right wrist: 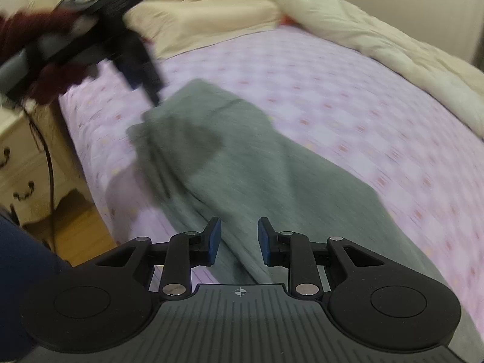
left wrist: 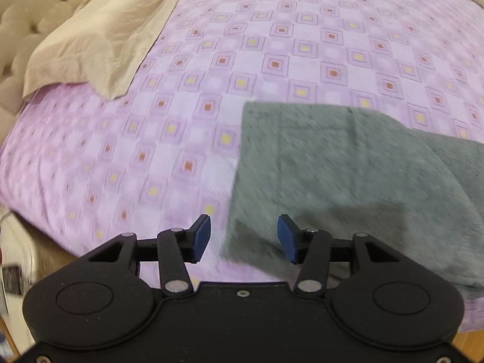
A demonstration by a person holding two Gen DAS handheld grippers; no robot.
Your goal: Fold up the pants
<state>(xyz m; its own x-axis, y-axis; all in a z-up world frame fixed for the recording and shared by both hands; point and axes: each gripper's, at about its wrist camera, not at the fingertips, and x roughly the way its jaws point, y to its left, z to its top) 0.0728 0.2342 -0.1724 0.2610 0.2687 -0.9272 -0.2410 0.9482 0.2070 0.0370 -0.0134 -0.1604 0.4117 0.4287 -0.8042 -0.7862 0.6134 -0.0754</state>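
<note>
Grey pants (left wrist: 348,175) lie folded flat on a bed with a lilac checked sheet (left wrist: 181,139). My left gripper (left wrist: 243,239) hangs above the pants' near left corner, its blue pads wide apart with nothing between them. In the right wrist view the same pants (right wrist: 272,175) run as a long grey strip from the foreground toward the upper left. My right gripper (right wrist: 239,240) is above that strip, jaws apart and empty. The left gripper (right wrist: 133,48) shows there blurred at the upper left, over the pants' far end, held by a hand in a dark red sleeve (right wrist: 33,27).
A beige pillow (left wrist: 99,42) and a tufted headboard (left wrist: 27,15) lie at the bed's far left. A cream duvet (right wrist: 378,48) is bunched along the right side. A cream nightstand (right wrist: 21,163) with a dark cable and wooden floor (right wrist: 81,233) sit beside the bed.
</note>
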